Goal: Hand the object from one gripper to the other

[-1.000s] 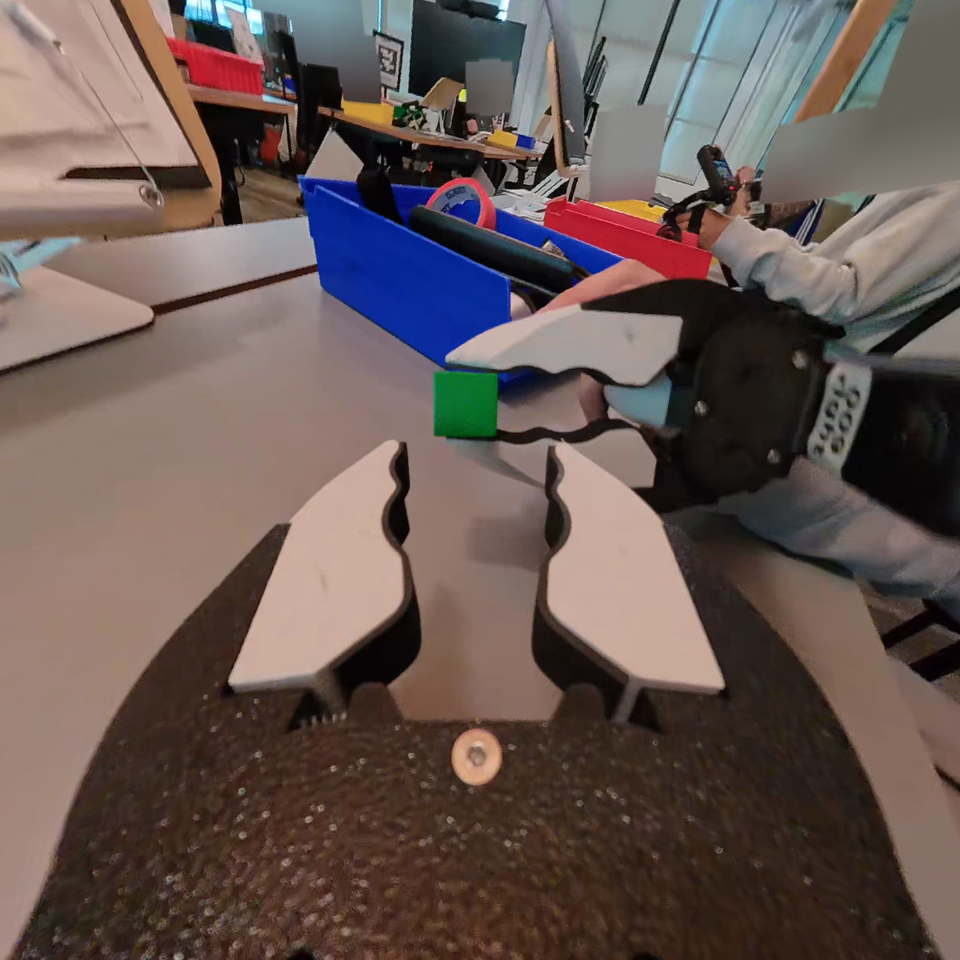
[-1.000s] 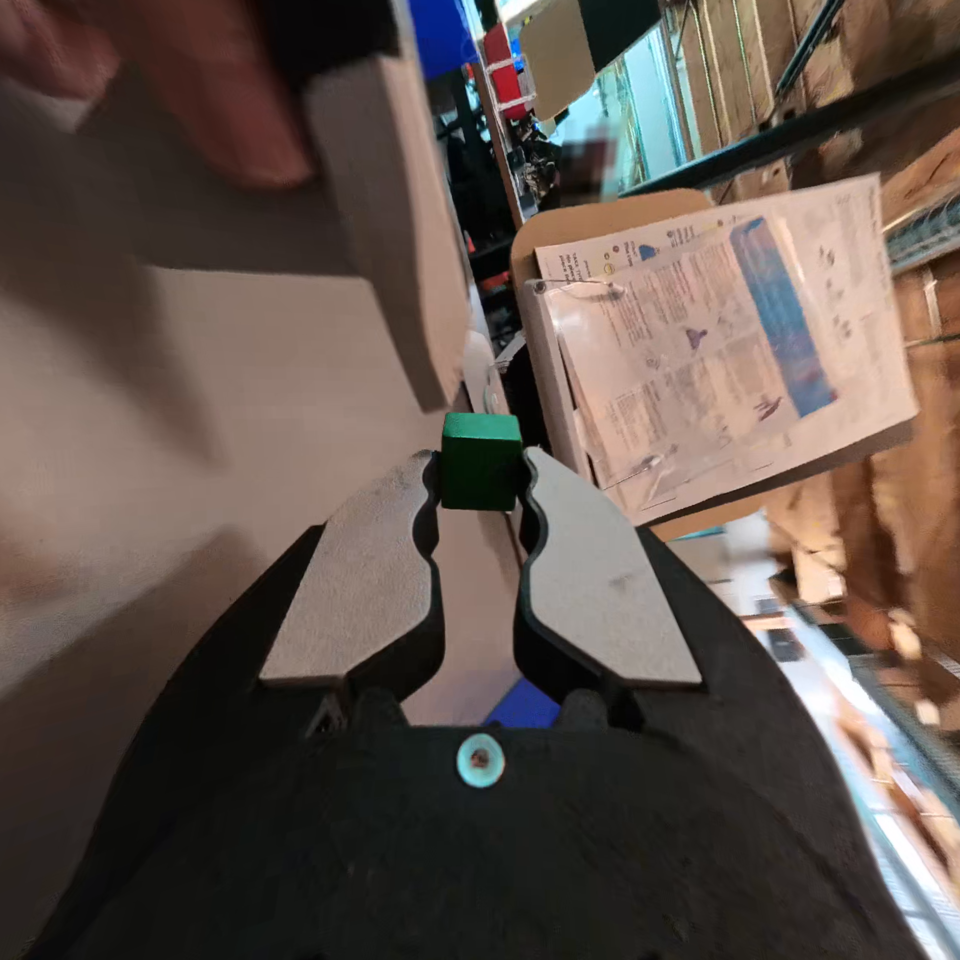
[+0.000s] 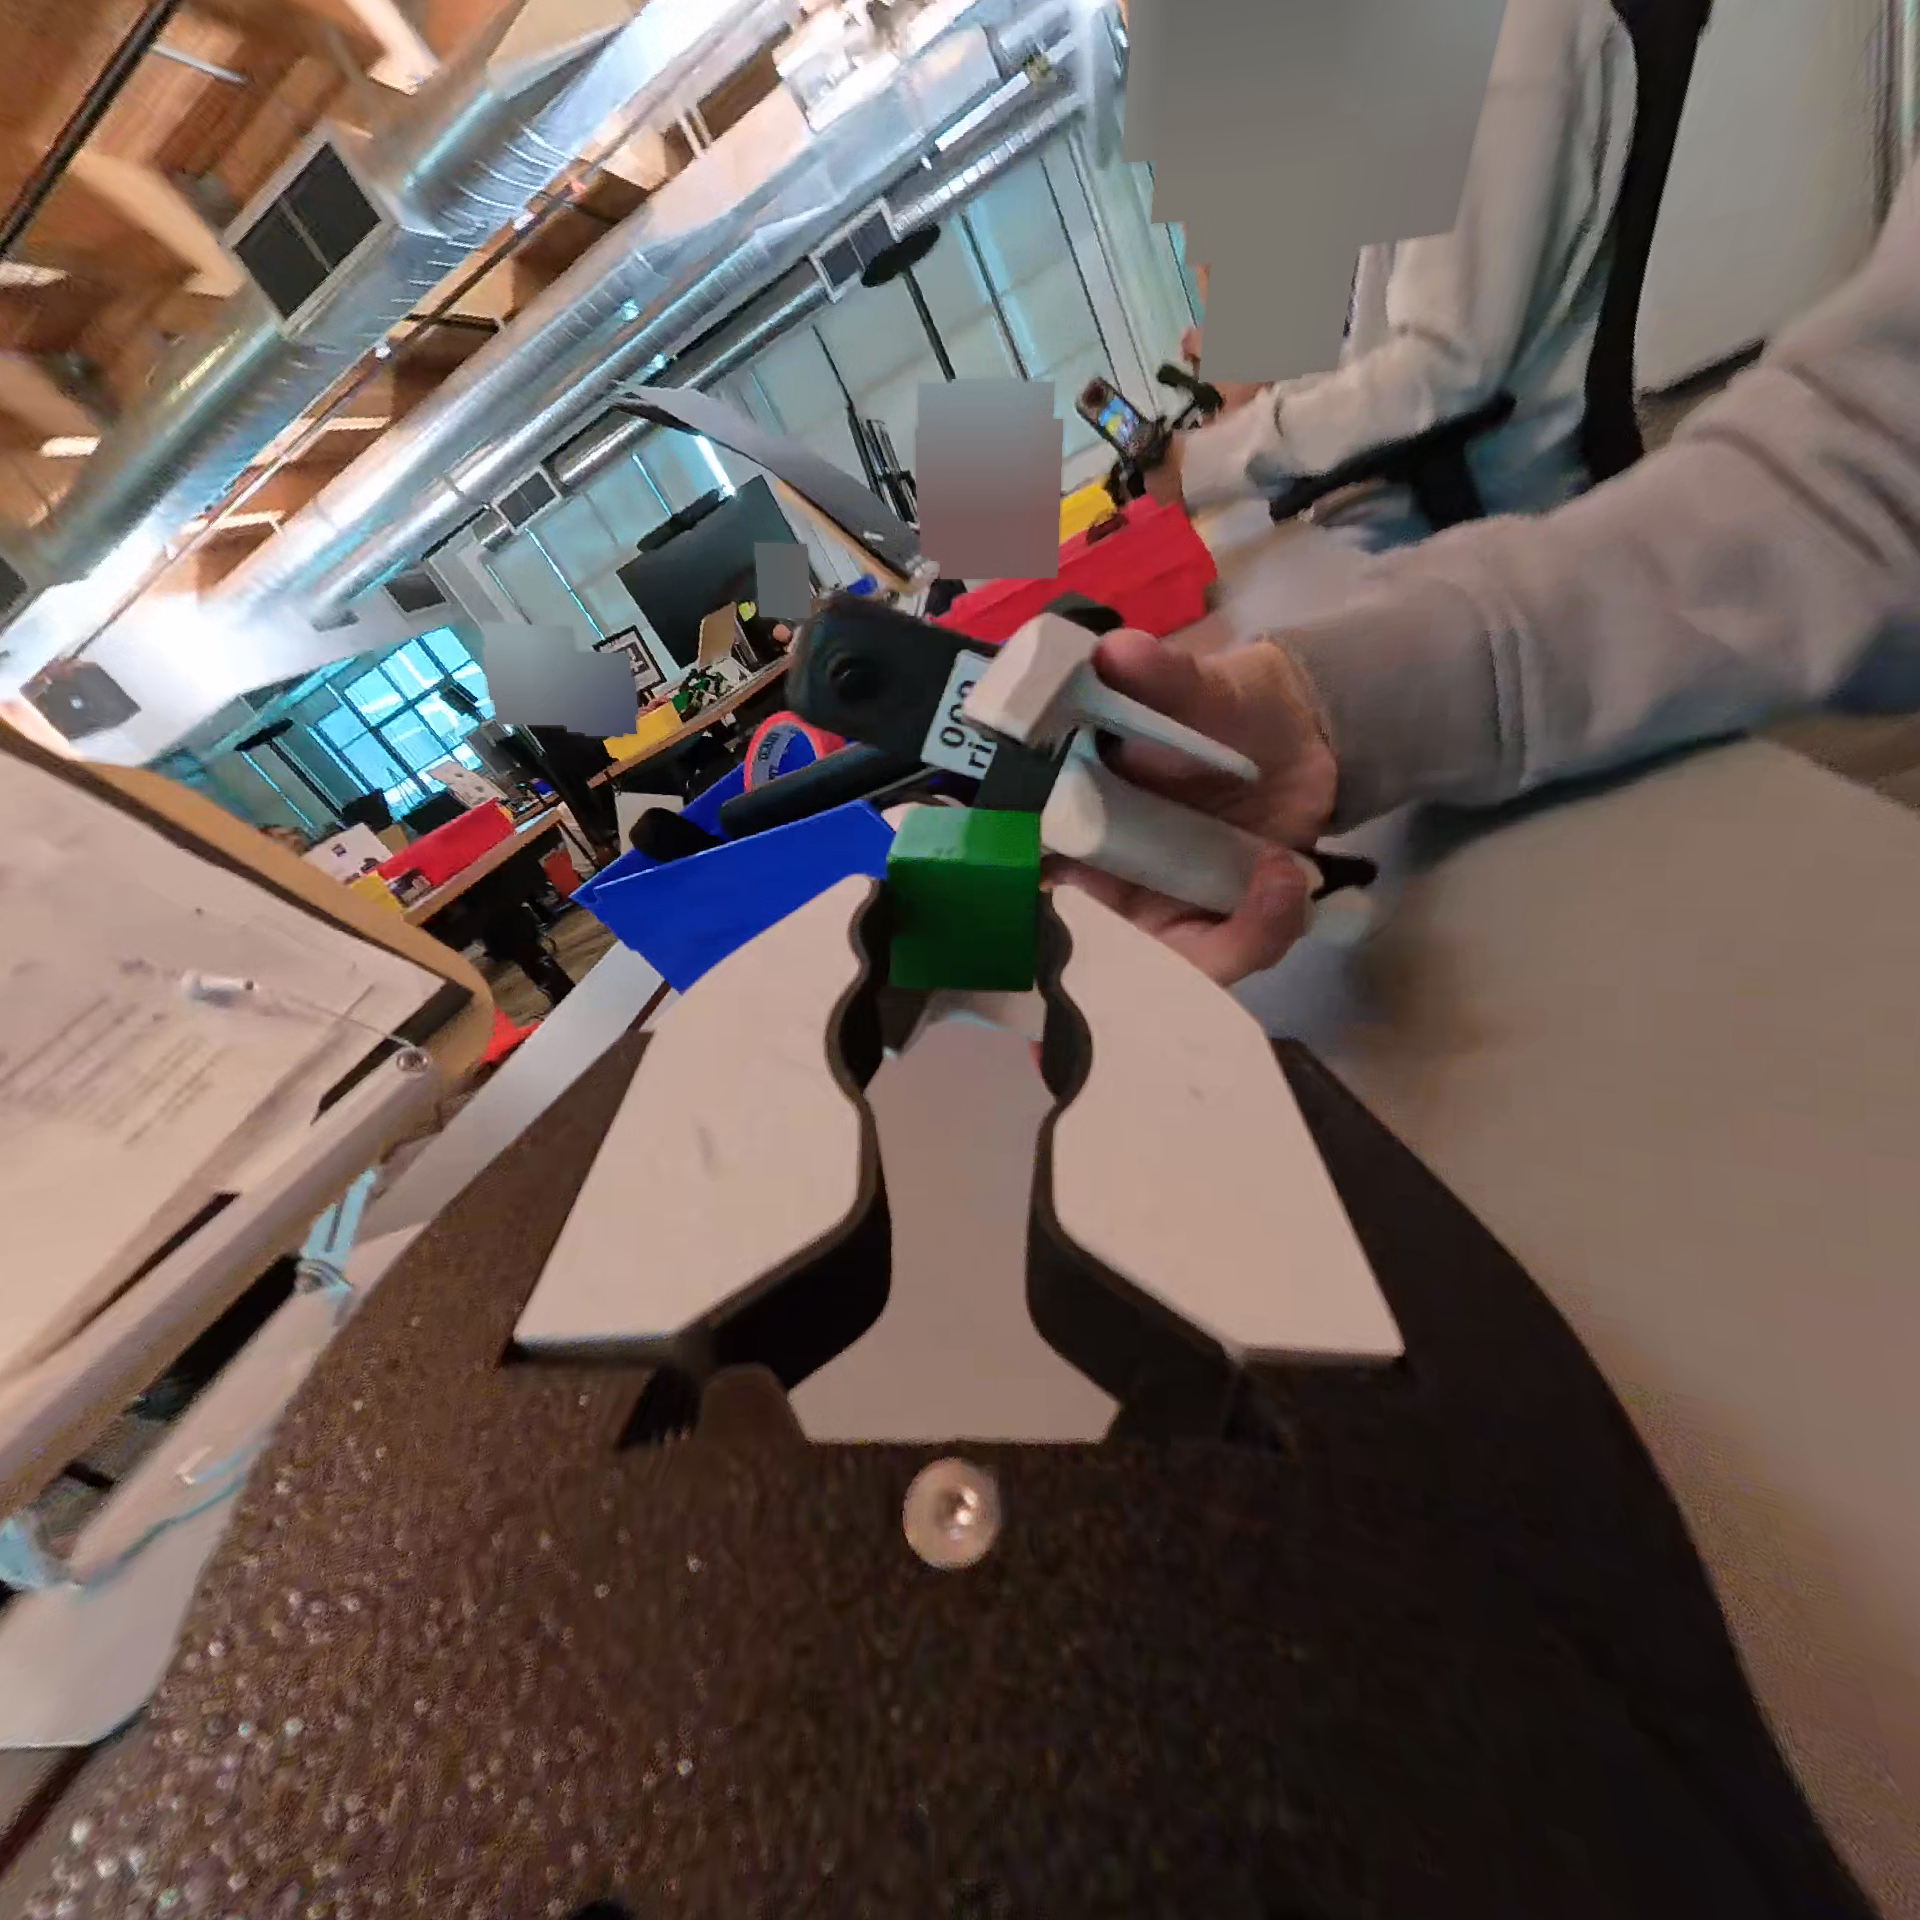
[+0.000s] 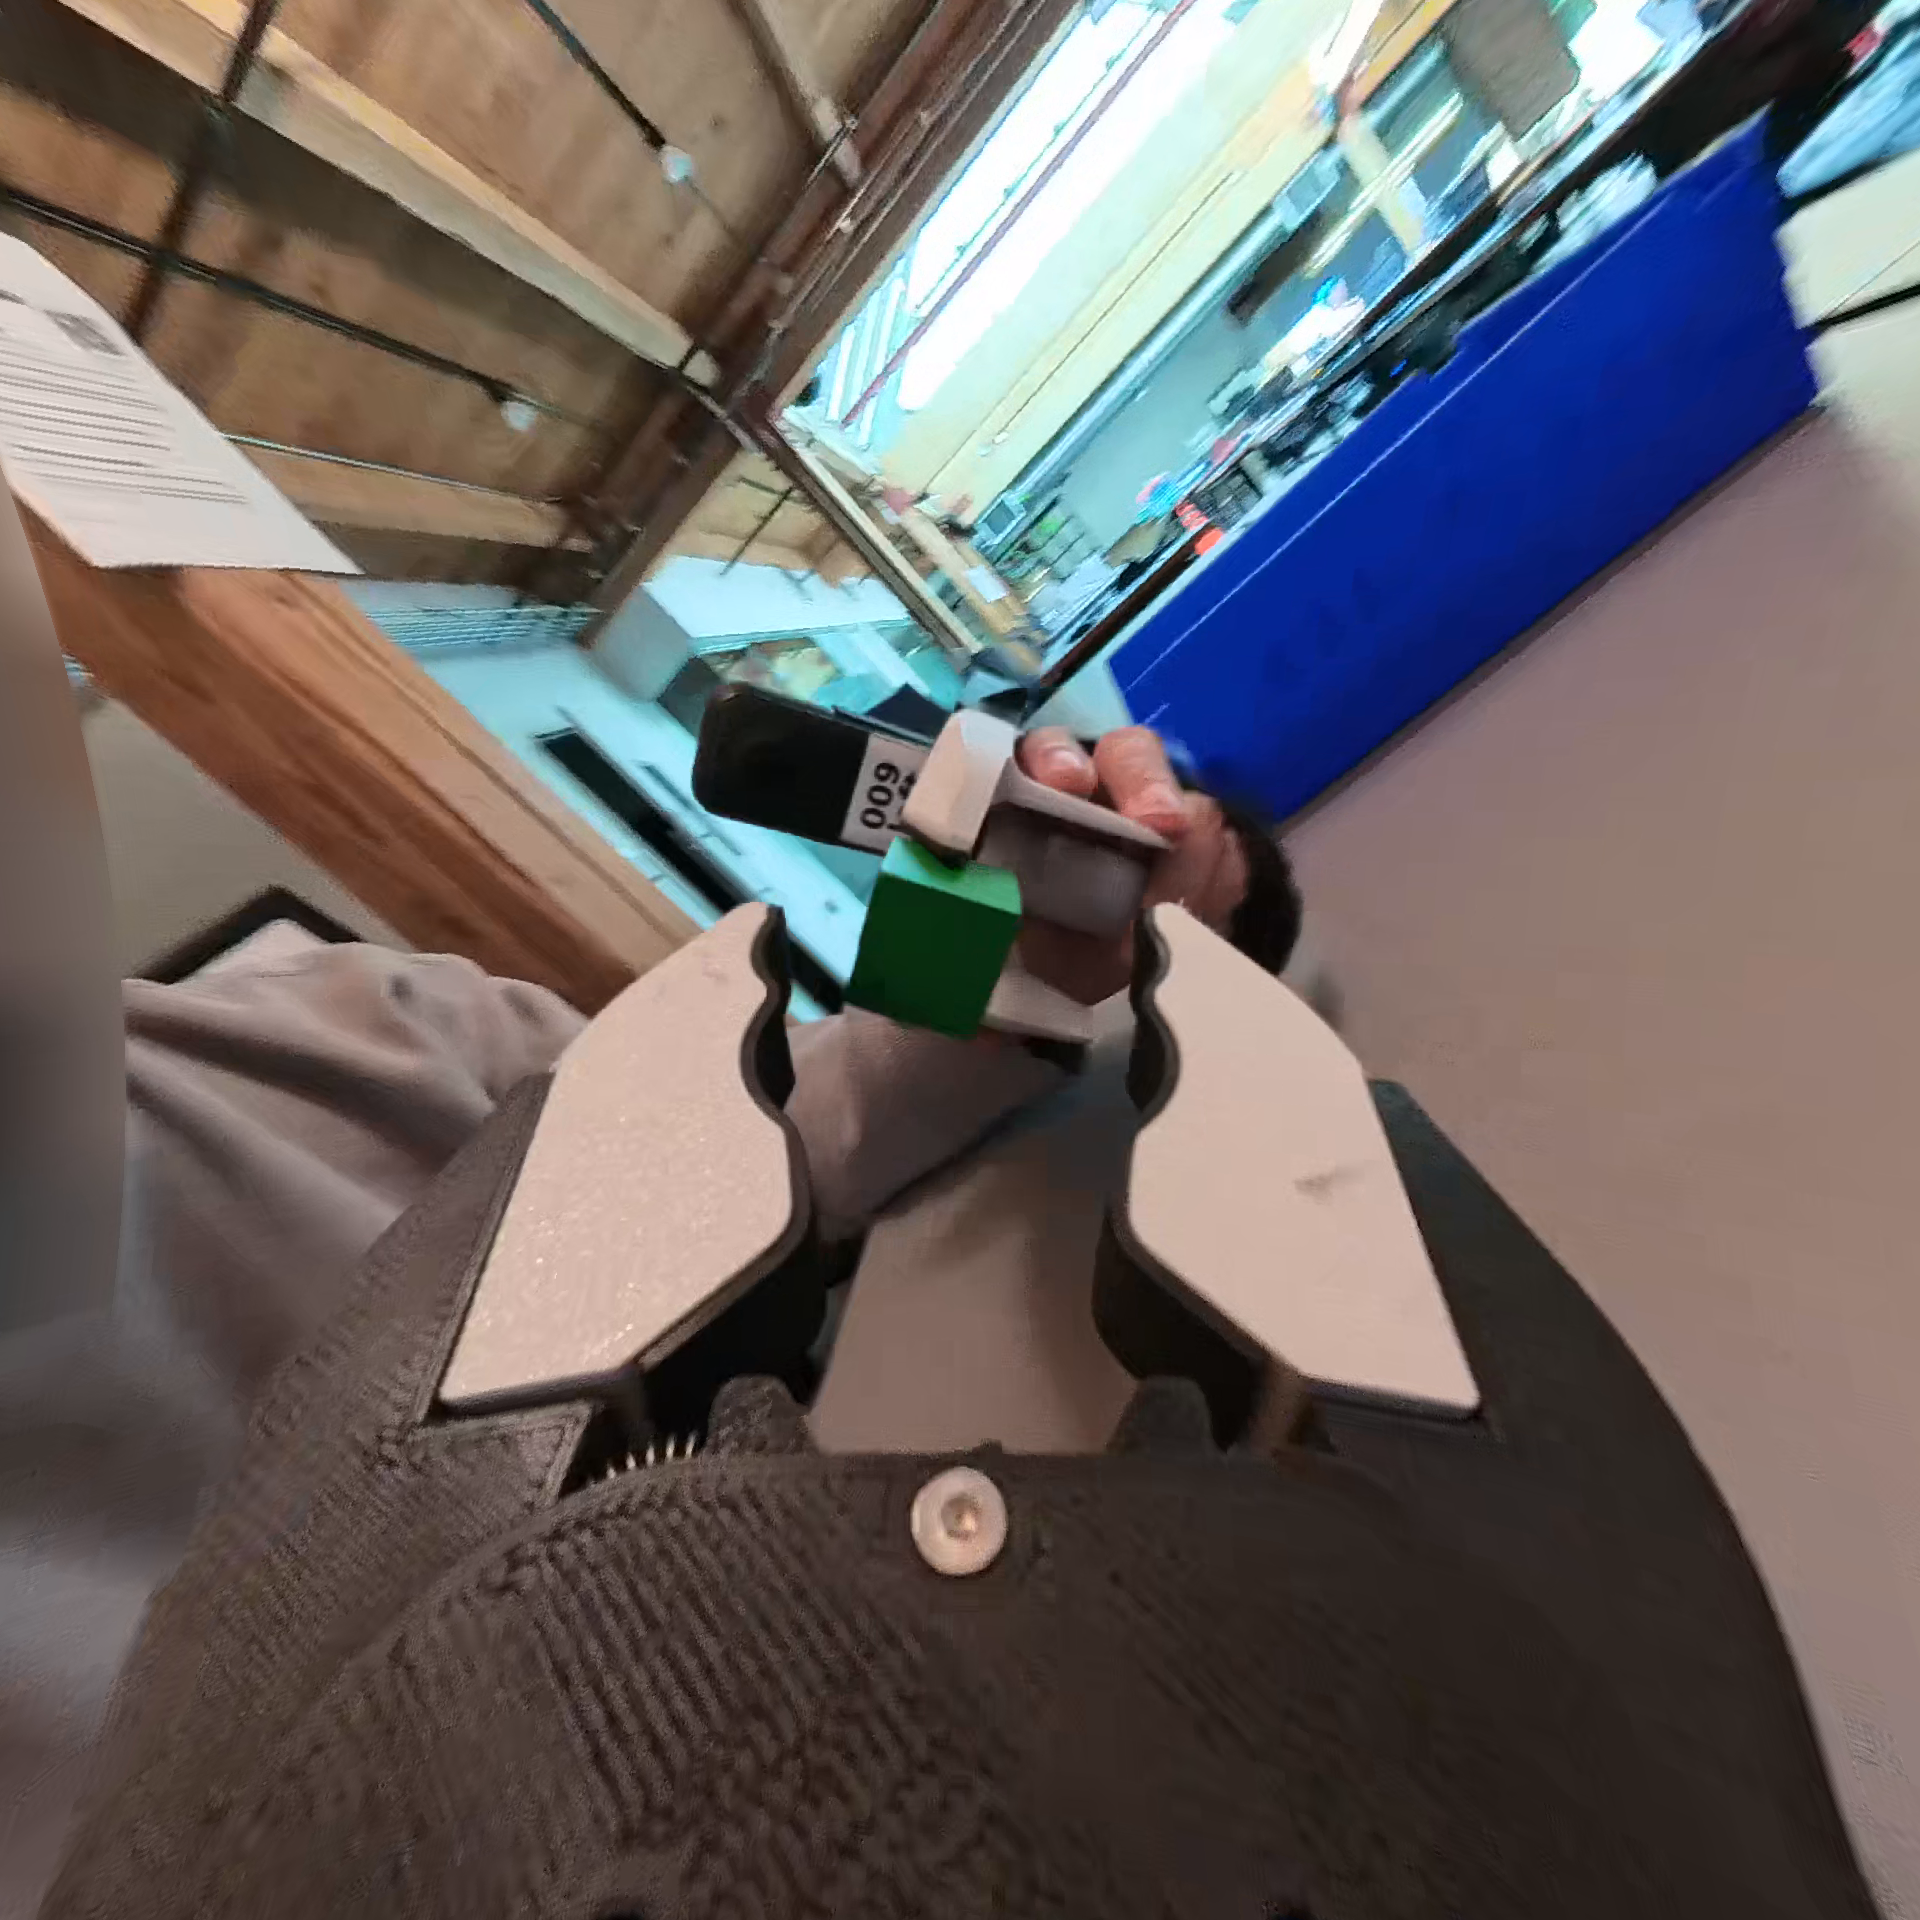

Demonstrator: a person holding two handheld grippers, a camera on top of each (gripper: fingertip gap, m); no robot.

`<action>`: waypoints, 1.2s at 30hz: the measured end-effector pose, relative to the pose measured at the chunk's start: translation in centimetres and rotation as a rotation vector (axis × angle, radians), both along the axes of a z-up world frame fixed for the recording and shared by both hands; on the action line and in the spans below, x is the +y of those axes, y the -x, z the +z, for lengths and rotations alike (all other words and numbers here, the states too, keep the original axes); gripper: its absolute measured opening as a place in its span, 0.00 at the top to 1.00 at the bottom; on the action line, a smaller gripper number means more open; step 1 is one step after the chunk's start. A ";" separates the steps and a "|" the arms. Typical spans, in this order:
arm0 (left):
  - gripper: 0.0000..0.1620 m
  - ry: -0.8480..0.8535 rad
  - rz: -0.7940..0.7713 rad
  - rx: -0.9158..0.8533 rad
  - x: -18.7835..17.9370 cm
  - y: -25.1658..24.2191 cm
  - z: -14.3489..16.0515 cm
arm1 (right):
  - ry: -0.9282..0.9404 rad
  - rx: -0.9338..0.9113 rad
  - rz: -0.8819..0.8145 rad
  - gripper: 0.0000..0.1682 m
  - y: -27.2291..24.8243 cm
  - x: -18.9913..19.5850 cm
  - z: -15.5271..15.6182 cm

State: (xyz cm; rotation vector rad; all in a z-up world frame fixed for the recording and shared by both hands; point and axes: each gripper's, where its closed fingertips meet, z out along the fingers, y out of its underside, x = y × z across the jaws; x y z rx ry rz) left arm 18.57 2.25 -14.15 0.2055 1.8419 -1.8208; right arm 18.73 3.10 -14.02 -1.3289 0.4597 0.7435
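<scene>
The left tool point(image 3: 961, 940) clenches the green cube point(image 3: 964, 900) at its fingertips, lifted clear of the table point(image 4: 1621, 935) so the jaws meet freely; the right tool point(image 4: 956, 961) stands released, jaws spread beside it.

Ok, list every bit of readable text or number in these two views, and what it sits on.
White sticker on black camera, left wrist view: readable short code; I don't quote writing.
White sticker on black camera, right wrist view: same.
Printed sheet: too blurred.
Tape roll: too blurred.
</scene>
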 end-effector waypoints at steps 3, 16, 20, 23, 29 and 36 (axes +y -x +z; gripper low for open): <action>0.84 -0.065 0.006 -0.051 -0.7 0.3 -0.8 | 0.014 0.040 0.103 0.66 1.4 0.7 -0.7; 0.70 -0.132 0.167 0.152 0.1 -2.3 -2.8 | 0.434 -0.639 -0.415 0.83 -4.8 -1.4 -3.1; 0.70 0.029 0.204 0.460 0.2 -3.5 -1.8 | 0.927 -1.345 -0.781 0.83 -8.3 -4.7 -3.5; 0.70 0.059 0.239 0.630 -0.5 -4.0 -2.8 | 1.115 -1.580 -0.778 0.83 -8.0 -4.0 -4.2; 0.70 0.033 0.259 0.709 -1.5 -3.8 -4.1 | 1.161 -1.847 -0.692 0.83 -6.2 -1.5 -5.0; 0.84 -0.064 0.279 0.668 -1.6 -3.6 -5.2 | 1.089 -1.813 -0.689 0.83 -5.7 -1.1 -4.8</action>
